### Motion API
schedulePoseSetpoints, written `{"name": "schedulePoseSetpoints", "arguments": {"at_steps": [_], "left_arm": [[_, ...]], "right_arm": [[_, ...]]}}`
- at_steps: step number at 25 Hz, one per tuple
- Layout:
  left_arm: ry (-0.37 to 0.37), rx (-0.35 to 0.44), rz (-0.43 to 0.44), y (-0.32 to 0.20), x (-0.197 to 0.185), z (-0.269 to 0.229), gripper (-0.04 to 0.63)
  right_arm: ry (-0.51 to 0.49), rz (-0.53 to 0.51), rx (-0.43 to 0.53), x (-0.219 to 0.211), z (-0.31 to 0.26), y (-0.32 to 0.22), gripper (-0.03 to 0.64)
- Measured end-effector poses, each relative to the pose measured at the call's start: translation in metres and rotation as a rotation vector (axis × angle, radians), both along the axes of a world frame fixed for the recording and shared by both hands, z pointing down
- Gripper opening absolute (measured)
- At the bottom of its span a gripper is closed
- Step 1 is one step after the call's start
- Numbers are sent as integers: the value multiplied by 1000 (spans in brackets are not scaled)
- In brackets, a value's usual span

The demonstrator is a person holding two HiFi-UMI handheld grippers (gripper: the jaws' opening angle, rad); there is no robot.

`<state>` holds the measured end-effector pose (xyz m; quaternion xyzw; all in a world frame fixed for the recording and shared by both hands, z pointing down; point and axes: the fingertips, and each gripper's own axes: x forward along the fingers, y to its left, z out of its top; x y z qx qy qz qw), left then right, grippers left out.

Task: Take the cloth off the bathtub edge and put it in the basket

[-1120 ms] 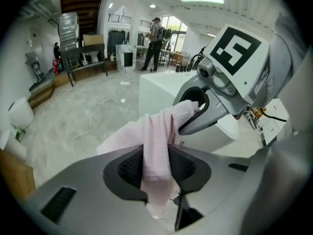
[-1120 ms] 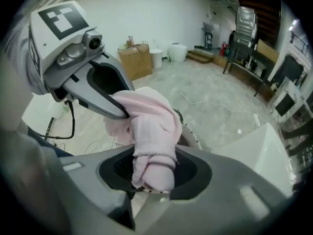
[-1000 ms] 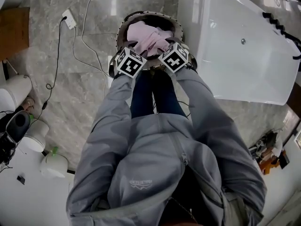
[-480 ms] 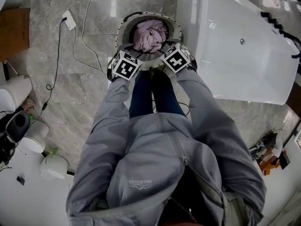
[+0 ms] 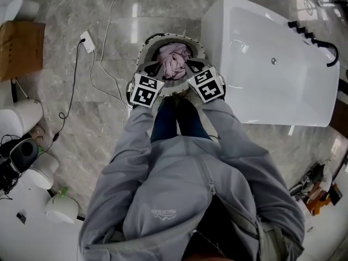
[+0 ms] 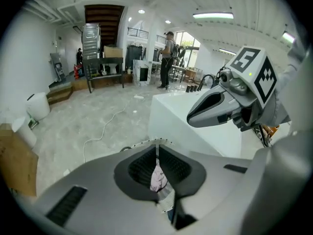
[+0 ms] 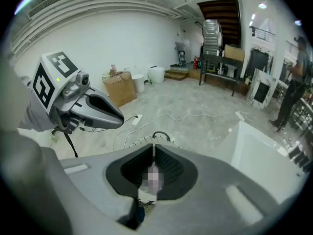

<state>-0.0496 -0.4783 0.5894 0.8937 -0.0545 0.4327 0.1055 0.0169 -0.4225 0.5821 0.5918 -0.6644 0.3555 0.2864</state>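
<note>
The pink cloth [image 5: 174,58] lies bunched inside the round basket [image 5: 142,48] on the floor, beside the white bathtub [image 5: 272,64]. My left gripper [image 5: 154,68] and right gripper [image 5: 194,67] hover side by side over the basket's near rim, above the cloth. Both sets of jaws have just been closing and now stand shut with nothing between them. In the left gripper view the fingertips [image 6: 157,148] meet, and pink cloth [image 6: 157,177] shows below through the gap behind them. The right gripper view shows the same, with its tips [image 7: 154,148] together.
A white cable and power strip [image 5: 87,41] trail across the marble floor left of the basket. A cardboard box [image 5: 22,48] and white containers [image 5: 22,113] sit at the far left. A black tap [image 5: 307,34] is on the tub's far end. A person [image 6: 168,58] stands far off.
Both grippers have let go of the cloth, lifted off the basket and shut their jaws. The cloth has dropped into a bundle in the basket.
</note>
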Motion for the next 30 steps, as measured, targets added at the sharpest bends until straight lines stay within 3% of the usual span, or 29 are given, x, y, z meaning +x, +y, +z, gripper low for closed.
{"name": "schedulePoseSetpoints", "arguments": {"at_steps": [2,12,18,26,30], "left_arm": [[48,29,-10,-5,4,-24,15],[273,144,-33,0,17,-151,6],[391,174,-88,2,17,-219,5],[642,222,-183,2,21,-320,5],[727,283,-209,12,19,-354,5]], "right_arm": [[20,25,54,5,-28,-6,5],[159,112,306,23,-164,-11,5],[214,139,449,15,-236,-3,5],[241,205,673,18,-323,5,5],[217,245,773,17,-355,14,5]]}}
